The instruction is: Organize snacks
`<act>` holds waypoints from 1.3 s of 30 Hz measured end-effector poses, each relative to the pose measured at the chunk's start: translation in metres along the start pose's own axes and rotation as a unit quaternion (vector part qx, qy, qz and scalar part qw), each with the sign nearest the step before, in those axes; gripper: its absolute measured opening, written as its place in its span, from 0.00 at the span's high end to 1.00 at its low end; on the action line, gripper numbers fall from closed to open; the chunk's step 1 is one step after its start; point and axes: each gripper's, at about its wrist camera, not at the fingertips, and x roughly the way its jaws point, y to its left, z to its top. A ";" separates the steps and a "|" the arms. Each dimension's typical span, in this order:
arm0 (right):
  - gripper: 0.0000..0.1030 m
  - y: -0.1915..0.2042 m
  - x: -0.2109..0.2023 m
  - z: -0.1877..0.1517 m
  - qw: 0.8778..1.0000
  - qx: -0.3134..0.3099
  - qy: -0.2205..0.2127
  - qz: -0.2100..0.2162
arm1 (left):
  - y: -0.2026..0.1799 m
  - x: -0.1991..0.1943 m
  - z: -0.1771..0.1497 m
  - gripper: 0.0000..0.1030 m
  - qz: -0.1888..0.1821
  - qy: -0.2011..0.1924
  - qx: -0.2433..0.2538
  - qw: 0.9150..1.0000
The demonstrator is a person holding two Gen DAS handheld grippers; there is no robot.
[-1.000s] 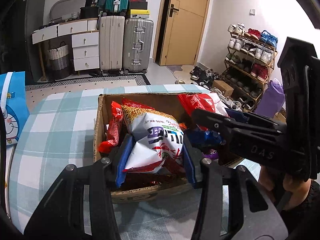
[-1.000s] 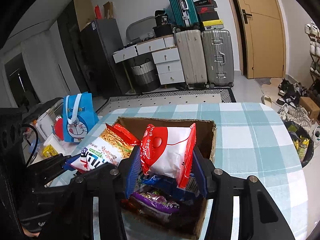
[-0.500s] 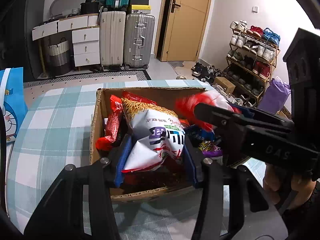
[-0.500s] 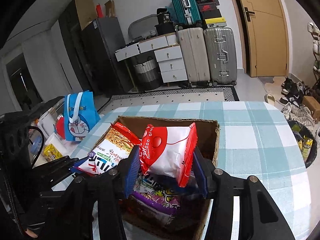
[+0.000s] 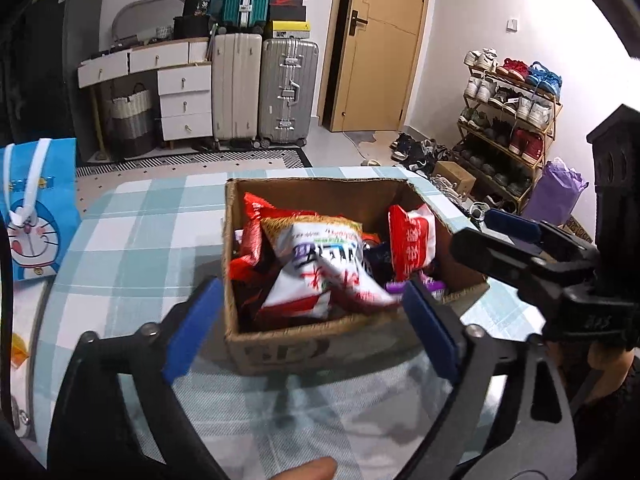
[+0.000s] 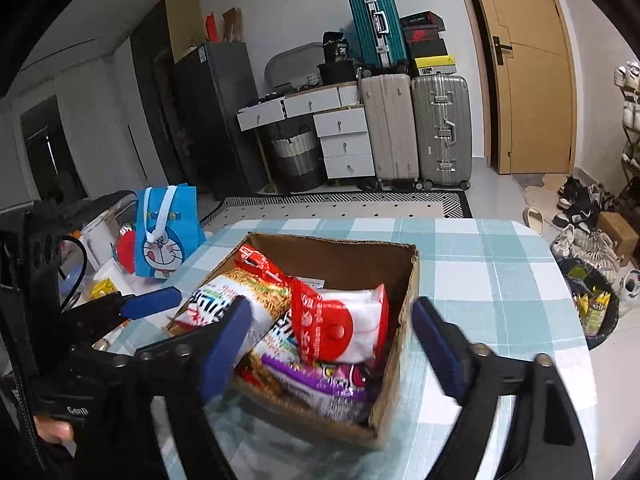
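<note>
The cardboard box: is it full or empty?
Full. The cardboard box holds many snack bags, with the red-and-white bag and noodle bag piled on top.

White walls enclose a pale tiled floor, where a black-and-white patterned rug (image 6: pixel 344 204) lies before a white drawer unit (image 6: pixel 346 142) with a woven basket (image 6: pixel 294 152) tucked beside it. Two upright suitcases, beige (image 5: pixel 236 88) and silver (image 5: pixel 288 90), stand against the wall with a teal suitcase (image 6: pixel 374 26) and shoeboxes stacked on top (the labels are too small to read), next to a closed wooden door (image 5: pixel 382 44). A loaded shoe rack (image 5: pixel 508 108) lines the right wall with loose shoes on the floor nearby, and a dark fridge (image 6: pixel 216 116) stands at the left.
</note>
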 end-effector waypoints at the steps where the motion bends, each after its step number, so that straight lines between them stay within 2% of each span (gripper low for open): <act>1: 0.01 0.000 -0.003 -0.003 1.000 0.000 -0.001 0.002 | 0.000 -0.006 -0.004 0.00 0.006 -0.007 0.001 1.000; 10: 0.01 0.007 -0.037 -0.042 1.000 -0.007 -0.017 0.014 | 0.004 -0.042 -0.041 0.00 0.022 -0.025 -0.002 0.999; 14: 0.00 0.014 -0.049 -0.066 0.999 -0.023 -0.026 0.011 | 0.002 -0.049 -0.059 0.00 0.033 -0.025 0.006 0.999; 22: 0.00 0.020 -0.060 -0.096 0.998 -0.035 -0.051 0.011 | 0.007 -0.055 -0.088 0.00 0.047 -0.060 -0.005 0.997; 25: 0.00 0.021 -0.060 -0.096 0.997 -0.041 -0.061 0.005 | 0.006 -0.055 -0.093 0.00 0.060 -0.071 0.002 0.996; 30: 0.00 0.018 -0.058 -0.098 0.996 -0.040 -0.074 0.004 | 0.007 -0.055 -0.099 0.00 0.060 -0.083 -0.001 0.995; 34: 0.00 0.017 -0.057 -0.101 0.996 -0.043 -0.078 0.001 | 0.007 -0.050 -0.101 0.00 0.075 -0.083 0.012 0.994; 39: 0.00 0.017 -0.061 -0.104 0.995 -0.047 -0.094 0.001 | 0.007 -0.048 -0.102 0.00 0.073 -0.084 0.016 0.994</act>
